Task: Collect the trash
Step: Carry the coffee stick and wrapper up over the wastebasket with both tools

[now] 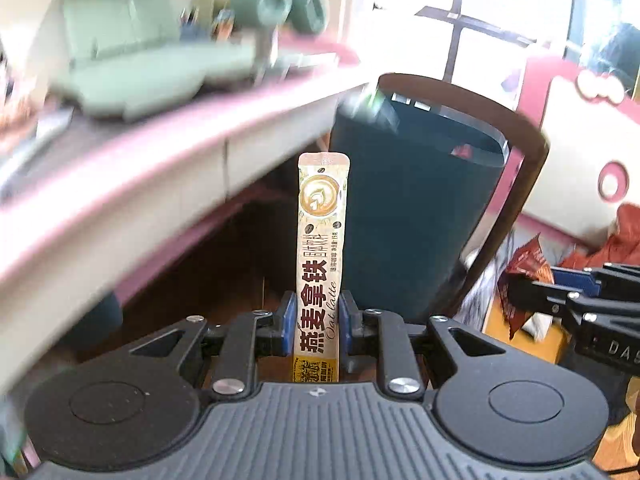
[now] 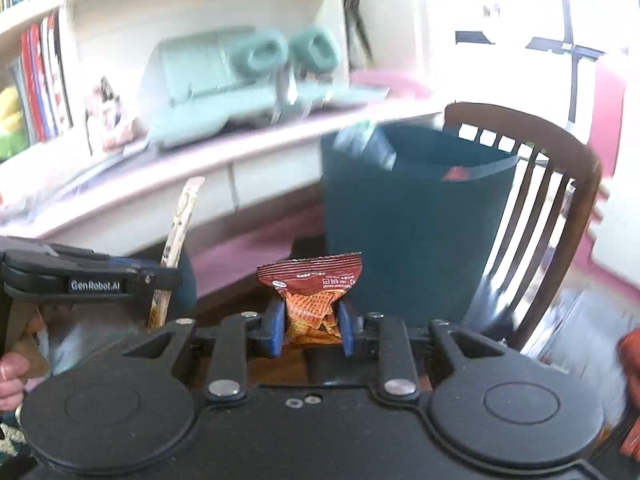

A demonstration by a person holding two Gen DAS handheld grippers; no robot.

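My left gripper is shut on a long cream oat latte sachet that stands upright between the blue pads. My right gripper is shut on a small red-brown snack packet printed with waffle chips. Straight ahead of both stands a dark teal trash bin on a chair seat, with something red inside near its rim. The right gripper with its snack packet shows at the right edge of the left wrist view. The left gripper and its sachet show at the left of the right wrist view.
A brown wooden chair backs the bin. A pink-edged white desk runs to the left, carrying a pale green organiser. Books stand on a shelf at far left. A hand holds the left gripper.
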